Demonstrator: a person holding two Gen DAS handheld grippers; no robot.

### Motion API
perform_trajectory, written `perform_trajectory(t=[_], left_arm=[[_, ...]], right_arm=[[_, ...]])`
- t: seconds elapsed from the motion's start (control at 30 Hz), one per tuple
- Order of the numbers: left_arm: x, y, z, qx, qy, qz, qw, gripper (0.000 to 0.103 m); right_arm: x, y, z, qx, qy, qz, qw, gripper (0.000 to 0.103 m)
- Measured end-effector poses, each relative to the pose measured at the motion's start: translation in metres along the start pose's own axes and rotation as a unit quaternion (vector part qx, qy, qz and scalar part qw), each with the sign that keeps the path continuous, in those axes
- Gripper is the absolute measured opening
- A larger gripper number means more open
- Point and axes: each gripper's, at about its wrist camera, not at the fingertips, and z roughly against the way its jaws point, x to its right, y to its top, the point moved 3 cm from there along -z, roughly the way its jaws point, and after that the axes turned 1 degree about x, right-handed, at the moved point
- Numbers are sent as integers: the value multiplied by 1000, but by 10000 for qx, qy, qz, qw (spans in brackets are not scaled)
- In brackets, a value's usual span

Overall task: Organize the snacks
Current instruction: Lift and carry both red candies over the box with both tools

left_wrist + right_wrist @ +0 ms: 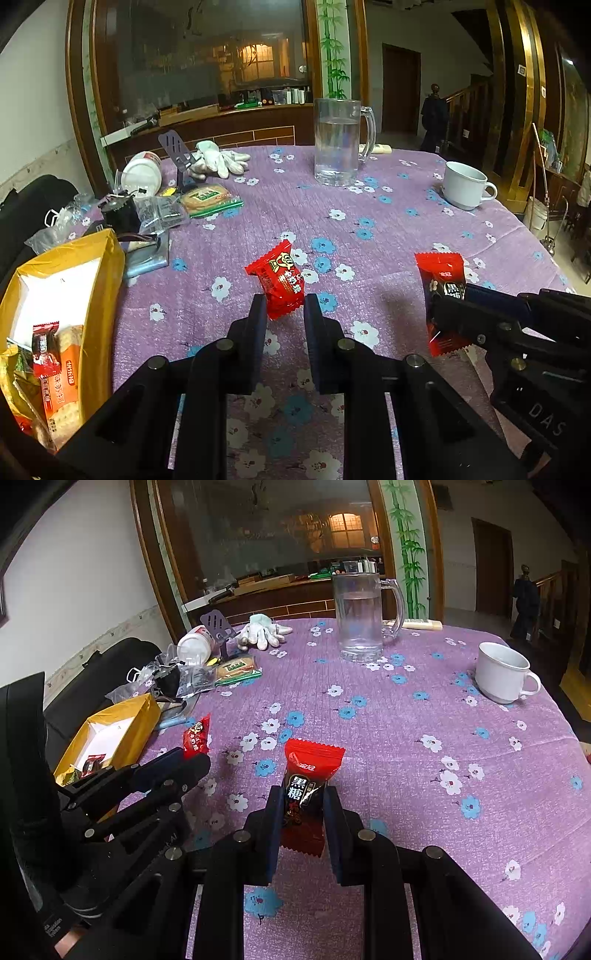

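Note:
My left gripper (pixel 284 306) is shut on a bright red candy packet (pixel 277 278) and holds it above the purple flowered tablecloth (pixel 388 229). My right gripper (pixel 300 797) is shut on a red-and-black brown-sugar candy packet (pixel 308 794), which stands upright between its pads. Each gripper shows in the other's view: the right gripper (pixel 447 314) with its packet (pixel 441 280) at the right, the left gripper (pixel 192 760) with its packet (pixel 197 736) at the left. A yellow box (pixel 94 266) at the left edge holds several snack packs.
A glass mug of water (pixel 338 142) stands at the back middle and a white cup (pixel 463 184) at the right. Clutter fills the back left: a cracker pack (pixel 208 197), white gloves (pixel 221 160), a tipped white tub (pixel 142 175), a black object (pixel 120 212).

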Motion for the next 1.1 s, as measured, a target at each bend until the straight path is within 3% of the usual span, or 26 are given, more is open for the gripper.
perform_trajectory(t=[0.73, 1.1], left_arm=[[2, 4, 14, 394, 294, -108, 9987, 17], [-19, 0, 65, 699, 397, 165, 9966, 18]], right_arm=[[-3, 3, 8, 194, -15, 42, 9998, 22], [-15, 1, 21, 419, 89, 232, 9988, 23]])
